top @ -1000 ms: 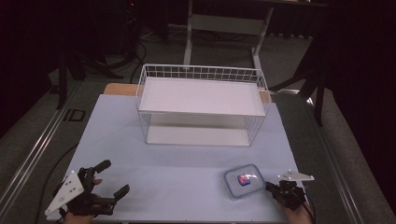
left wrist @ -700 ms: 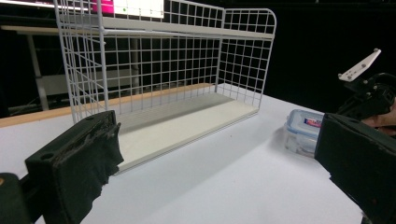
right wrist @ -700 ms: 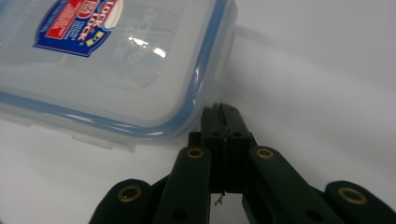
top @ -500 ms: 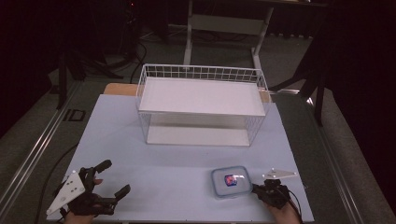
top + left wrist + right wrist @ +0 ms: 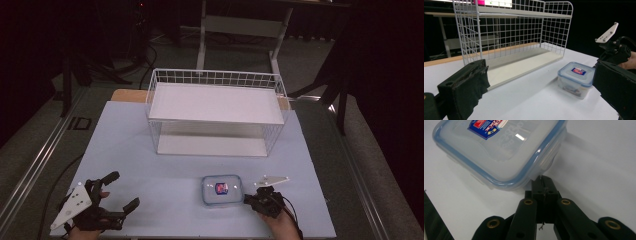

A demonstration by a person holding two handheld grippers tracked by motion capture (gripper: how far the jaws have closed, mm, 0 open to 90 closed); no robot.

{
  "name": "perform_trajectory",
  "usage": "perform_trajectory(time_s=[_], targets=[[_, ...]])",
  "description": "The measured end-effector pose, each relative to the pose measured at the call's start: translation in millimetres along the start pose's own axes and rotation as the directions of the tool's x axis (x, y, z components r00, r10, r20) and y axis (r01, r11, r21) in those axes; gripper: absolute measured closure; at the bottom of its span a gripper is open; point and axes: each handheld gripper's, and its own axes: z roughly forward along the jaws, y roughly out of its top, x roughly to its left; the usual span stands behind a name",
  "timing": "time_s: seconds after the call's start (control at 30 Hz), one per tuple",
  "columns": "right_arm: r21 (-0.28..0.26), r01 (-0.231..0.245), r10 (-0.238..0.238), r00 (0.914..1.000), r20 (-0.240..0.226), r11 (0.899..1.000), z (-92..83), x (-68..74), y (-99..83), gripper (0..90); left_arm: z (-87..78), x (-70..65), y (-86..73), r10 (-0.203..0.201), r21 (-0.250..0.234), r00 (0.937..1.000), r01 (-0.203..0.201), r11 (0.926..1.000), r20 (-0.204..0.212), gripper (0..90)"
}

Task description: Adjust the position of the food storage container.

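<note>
High view: above the near edge, facing forward and down over the whole counter (image 5: 150, 150).
Left tongs view: low, level, facing rack (image 5: 511, 37) and box (image 5: 575, 77).
Right tongs view: pressed close against the box (image 5: 499, 150).
Shared: box, counter.

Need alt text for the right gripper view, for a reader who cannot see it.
The right gripper, jaws shut together, touches the side of a clear plastic food box with a blue-rimmed lid and a red-and-blue label. The box sits on a white table.
</note>
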Motion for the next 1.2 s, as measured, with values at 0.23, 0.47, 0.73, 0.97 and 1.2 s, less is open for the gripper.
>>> perform_trajectory(time_s=[0.23,0.47,0.73,0.97,1.2], targets=[[0.004,0.041,-0.041,0.9991,-0.011,0.999,12.6,12.0,11.9,90.0,1.2,-0.3,-0.8,0.000,0.008,1.0000,0.000,1.0000,0.001,1.1],[0.005,0.061,-0.061,0.9977,-0.028,0.998,21.6,17.4,20.9,90.0,2.1,-0.1,-1.2,0.001,0.016,1.0000,-0.001,0.9999,0.009,1.1],[0.007,0.079,-0.078,0.9957,-0.049,0.997,28.6,25.4,26.1,90.0,3.0,-0.4,-1.4,0.002,0.020,1.0000,-0.002,0.9998,0.010,1.1],[-0.022,0.085,-0.085,0.9963,-0.006,0.996,15.7,24.3,23.7,79.2,3.7,0.8,-2.2,-0.009,0.027,0.9999,0.009,0.9996,0.013,1.1],[-0.106,0.078,-0.076,0.9967,0.029,0.991,-9.3,26.8,21.3,49.8,5.5,0.9,-3.5,-0.008,0.043,0.9998,0.007,0.9991,0.018,1.1]])
